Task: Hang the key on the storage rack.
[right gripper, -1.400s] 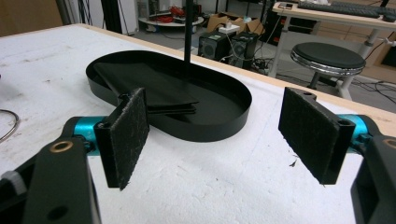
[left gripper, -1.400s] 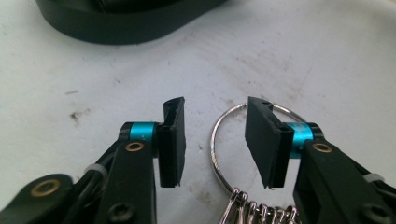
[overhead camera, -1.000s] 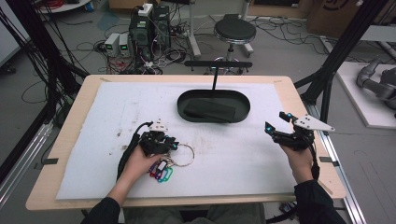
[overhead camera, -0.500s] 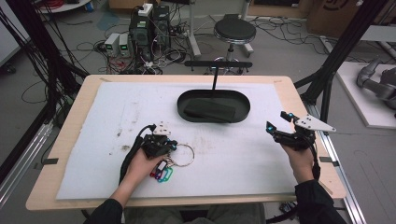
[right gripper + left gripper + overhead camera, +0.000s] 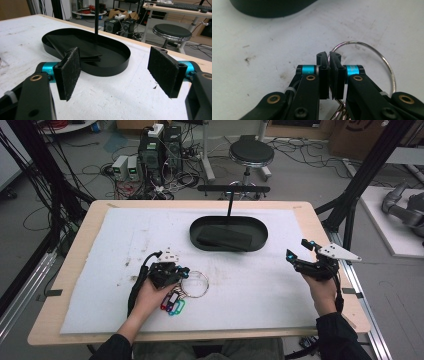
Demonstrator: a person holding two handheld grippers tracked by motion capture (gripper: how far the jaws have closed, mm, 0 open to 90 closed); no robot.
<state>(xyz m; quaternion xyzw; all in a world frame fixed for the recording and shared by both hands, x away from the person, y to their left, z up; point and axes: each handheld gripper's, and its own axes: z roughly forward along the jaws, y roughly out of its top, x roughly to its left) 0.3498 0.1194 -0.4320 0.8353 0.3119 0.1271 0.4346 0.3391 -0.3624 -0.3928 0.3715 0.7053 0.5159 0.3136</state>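
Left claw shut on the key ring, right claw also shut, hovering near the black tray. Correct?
Not quite. The right claw is open: the right gripper view shows its two pads wide apart with nothing between them. The rest holds: the left claw is shut on the key ring, and the right sits near the black tray.

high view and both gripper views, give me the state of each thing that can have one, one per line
left gripper: jaws shut on the key ring
right gripper: jaws wide open, holding nothing, above the mat
key ring: lying flat on the mat, wire pinched at one edge
key tags: on the ring, fanned out flat on the mat
black oval tray: upright on the mat, a flat dark item inside
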